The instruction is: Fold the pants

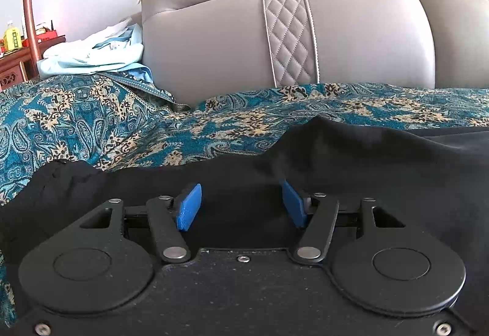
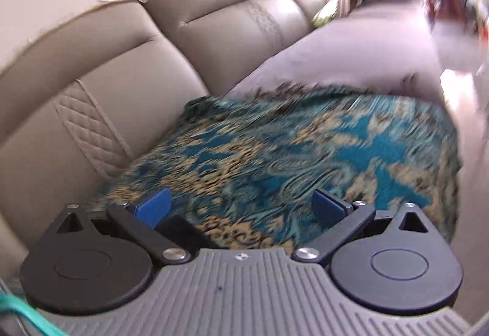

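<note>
The black pants (image 1: 366, 168) lie rumpled across a teal paisley throw (image 1: 91, 122) on a grey sofa. My left gripper (image 1: 240, 192) sits low over them, open, its blue pads (image 1: 189, 207) apart with black cloth lying between and under them, not pinched. In the blurred right wrist view my right gripper (image 2: 241, 198) is open wide above the throw (image 2: 305, 146), nothing between its pads. A small dark patch (image 2: 183, 229) shows beside its left finger; I cannot tell whether it is the pants.
The grey sofa backrest (image 1: 214, 45) rises just behind the pants. A light blue garment (image 1: 97, 55) is heaped at the sofa's left end. A wooden cabinet (image 1: 18, 64) with a yellow bottle (image 1: 12, 36) stands beyond. Bare grey seat (image 2: 351, 55) extends past the throw.
</note>
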`<state>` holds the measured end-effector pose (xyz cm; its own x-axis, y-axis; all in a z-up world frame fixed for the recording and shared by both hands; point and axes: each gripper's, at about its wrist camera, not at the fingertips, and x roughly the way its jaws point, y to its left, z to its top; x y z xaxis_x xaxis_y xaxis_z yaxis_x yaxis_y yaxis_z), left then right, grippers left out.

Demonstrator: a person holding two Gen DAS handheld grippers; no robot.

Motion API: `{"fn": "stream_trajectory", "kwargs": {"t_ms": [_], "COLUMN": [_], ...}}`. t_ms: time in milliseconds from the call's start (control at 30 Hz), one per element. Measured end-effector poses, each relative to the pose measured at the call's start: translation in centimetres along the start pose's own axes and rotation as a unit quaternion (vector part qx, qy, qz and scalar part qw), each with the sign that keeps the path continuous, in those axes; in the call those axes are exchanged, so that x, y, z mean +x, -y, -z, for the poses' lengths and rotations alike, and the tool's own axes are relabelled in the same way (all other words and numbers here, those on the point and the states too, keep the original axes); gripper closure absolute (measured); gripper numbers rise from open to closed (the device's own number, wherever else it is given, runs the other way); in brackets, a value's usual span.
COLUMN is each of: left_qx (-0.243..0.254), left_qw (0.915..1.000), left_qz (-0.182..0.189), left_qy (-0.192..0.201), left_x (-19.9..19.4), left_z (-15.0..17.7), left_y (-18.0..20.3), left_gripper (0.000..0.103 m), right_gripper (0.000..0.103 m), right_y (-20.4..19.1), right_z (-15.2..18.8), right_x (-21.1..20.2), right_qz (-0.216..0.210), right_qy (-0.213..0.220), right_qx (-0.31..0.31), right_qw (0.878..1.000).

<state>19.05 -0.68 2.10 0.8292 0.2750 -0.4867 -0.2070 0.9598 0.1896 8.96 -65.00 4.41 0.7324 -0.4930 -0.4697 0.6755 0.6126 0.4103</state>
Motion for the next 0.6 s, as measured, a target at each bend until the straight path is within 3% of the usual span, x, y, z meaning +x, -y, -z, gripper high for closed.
{"fn": "stream_trajectory", "kwargs": {"t_ms": [67,233,300,333,367,433,533,600], "left_qx": [0.001,0.002,0.002,0.002,0.002,0.002,0.001,-0.001], "left_qw": [1.0000,1.0000,1.0000,1.0000,1.0000,1.0000,1.0000,1.0000], "left_qz": [-0.001,-0.001,-0.001,-0.001,-0.001,-0.001,0.000,0.002], "left_qy": [0.000,0.000,0.000,0.000,0.000,0.000,0.000,0.000], "left_x": [0.0,0.0,0.0,0.0,0.0,0.0,0.0,0.0], "left_z": [0.0,0.0,0.0,0.0,0.0,0.0,0.0,0.0], "left_y": [0.0,-0.1,0.0,0.0,0.0,0.0,0.0,-0.1], "left_gripper": [0.045,0.045,0.045,0.045,0.045,0.045,0.045,0.045], "right_gripper": [0.000,0.000,0.006,0.023,0.048,0.073,0.080,0.080], "right_y": [0.0,-3.6,-5.1,-6.1,-7.1,-8.4,-9.8,-11.2], "right_z": [0.2,1.4,2.2,2.7,3.1,3.8,5.1,6.9], "right_x": [0.5,2.6,3.2,3.0,2.8,1.9,0.0,-2.2], "right_qz": [-0.030,-0.052,-0.063,-0.059,-0.057,-0.050,-0.082,-0.108], "right_qy": [-0.013,-0.053,-0.077,-0.072,-0.072,-0.066,-0.052,-0.037], "right_qx": [0.005,-0.051,-0.084,-0.115,-0.145,-0.170,-0.211,-0.277], "right_qw": [0.999,0.996,0.992,0.989,0.985,0.982,0.973,0.954]}}
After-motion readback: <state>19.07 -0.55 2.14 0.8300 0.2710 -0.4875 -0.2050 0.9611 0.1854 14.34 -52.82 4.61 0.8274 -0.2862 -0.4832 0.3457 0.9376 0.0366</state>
